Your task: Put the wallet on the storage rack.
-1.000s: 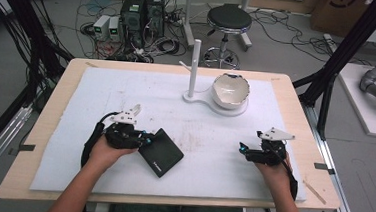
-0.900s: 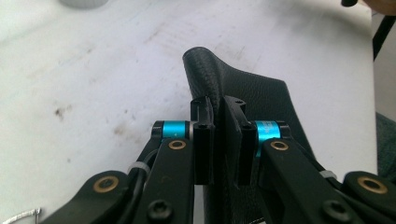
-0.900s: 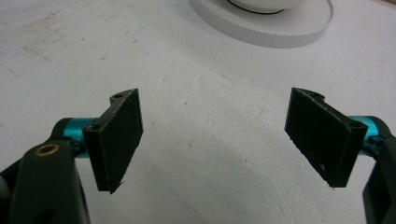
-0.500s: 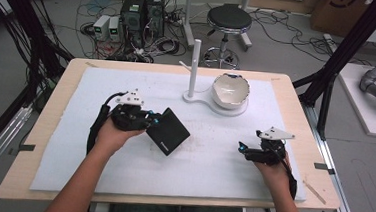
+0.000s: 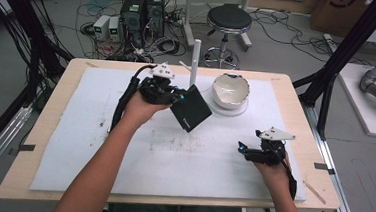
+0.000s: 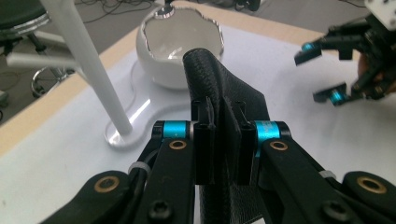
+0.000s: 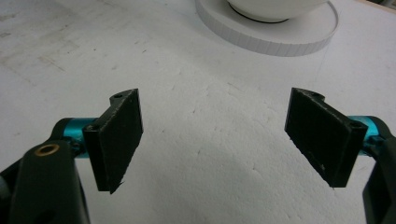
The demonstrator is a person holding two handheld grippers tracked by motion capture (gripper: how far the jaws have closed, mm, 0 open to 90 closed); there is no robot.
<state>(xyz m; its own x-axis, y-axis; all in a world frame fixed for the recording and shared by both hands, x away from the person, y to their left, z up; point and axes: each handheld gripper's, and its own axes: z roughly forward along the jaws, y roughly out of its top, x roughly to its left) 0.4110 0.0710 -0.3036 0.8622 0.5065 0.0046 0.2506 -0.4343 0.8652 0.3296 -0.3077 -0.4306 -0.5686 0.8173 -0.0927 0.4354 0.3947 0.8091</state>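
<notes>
My black wallet [image 5: 191,114] has a woven grain. The bowl [image 5: 230,90] is white with a silver rim, the mat [image 5: 99,130] white.

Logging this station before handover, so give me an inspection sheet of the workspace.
Surface: white mat on wooden table, faint smudges.
Job's things: black wallet, lifted off the mat.
Clutter: white bowl on a white base; white post upright.
Grippers: left gripper shut on the wallet; right gripper open, nothing between its jaws.
Cables: black cable trailing from left gripper.
Surroundings: stool, computers, floor wiring.
</notes>
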